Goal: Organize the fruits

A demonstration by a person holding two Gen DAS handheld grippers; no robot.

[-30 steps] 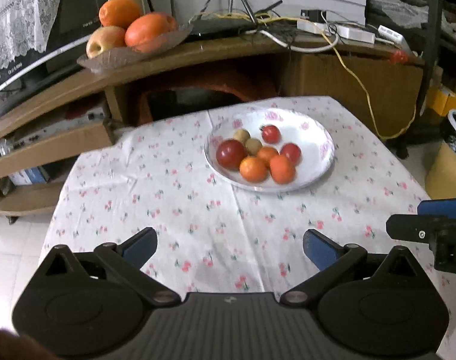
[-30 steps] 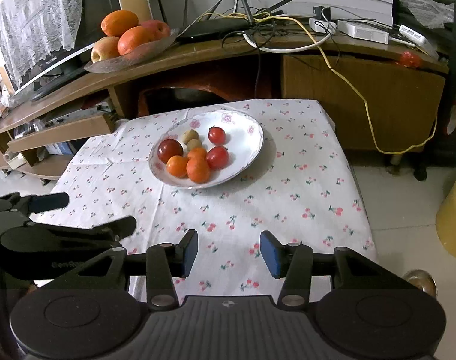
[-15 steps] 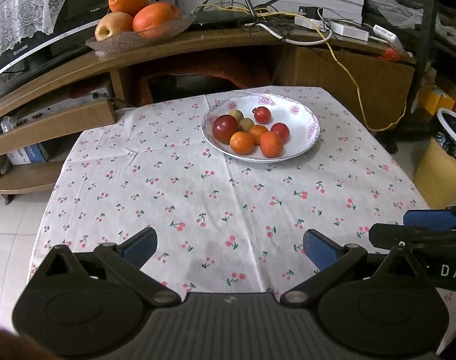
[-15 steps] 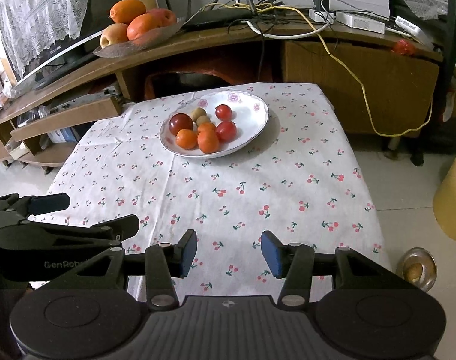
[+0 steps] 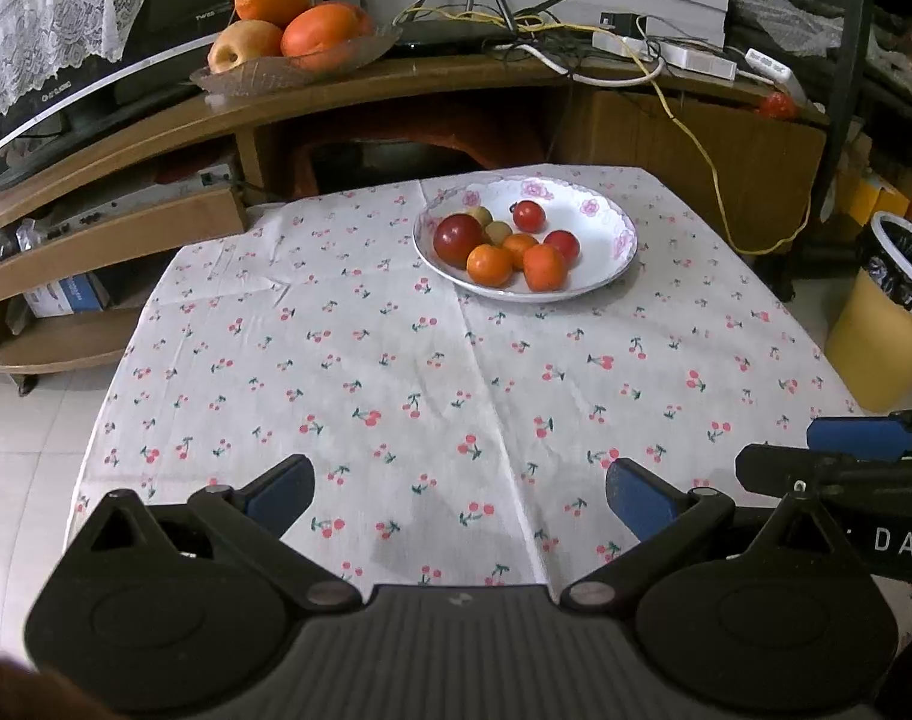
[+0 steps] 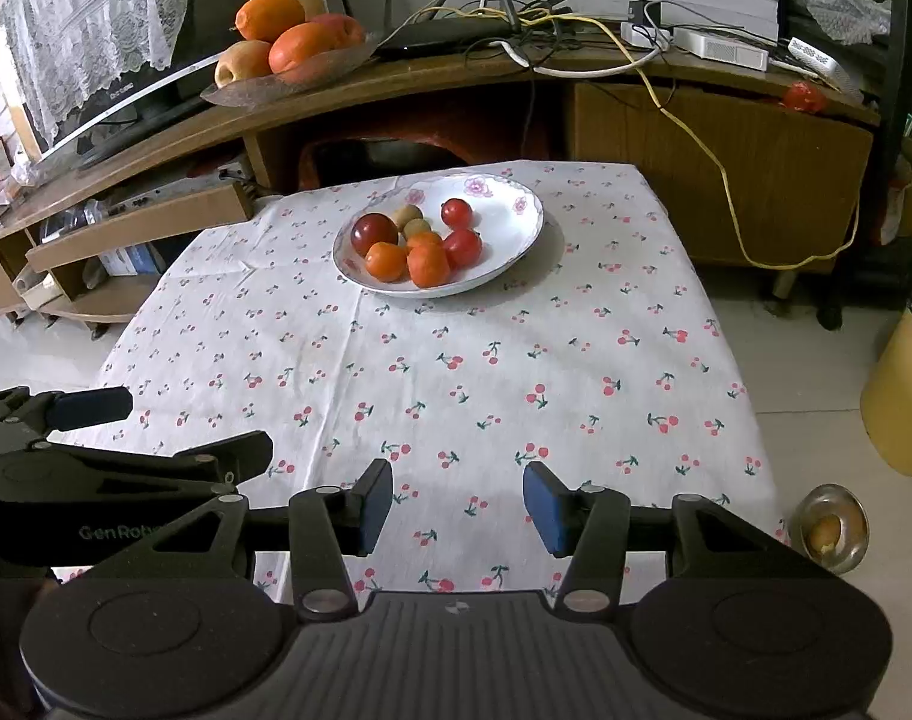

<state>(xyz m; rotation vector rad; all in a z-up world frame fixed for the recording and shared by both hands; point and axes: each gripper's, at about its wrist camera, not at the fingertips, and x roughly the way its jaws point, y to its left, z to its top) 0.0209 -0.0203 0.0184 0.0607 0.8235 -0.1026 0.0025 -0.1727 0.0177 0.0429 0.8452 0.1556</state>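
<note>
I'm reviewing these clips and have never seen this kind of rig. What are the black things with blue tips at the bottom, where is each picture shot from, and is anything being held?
There is no robot here: a person holds a two-finger gripper in each hand, and each gripper carries a wide-angle camera looking along its fingers. One picture is from the left gripper, the other from the right gripper; each also shows the other gripper at its edge. The blue tips are the finger pads. Both grippers are open and hold nothing. They hang over the near end of a table with a cherry-print cloth. Toward its far end stands a white plate of small red, orange and tan fruits. A dish of larger fruit sits on the wooden shelf behind.
</note>
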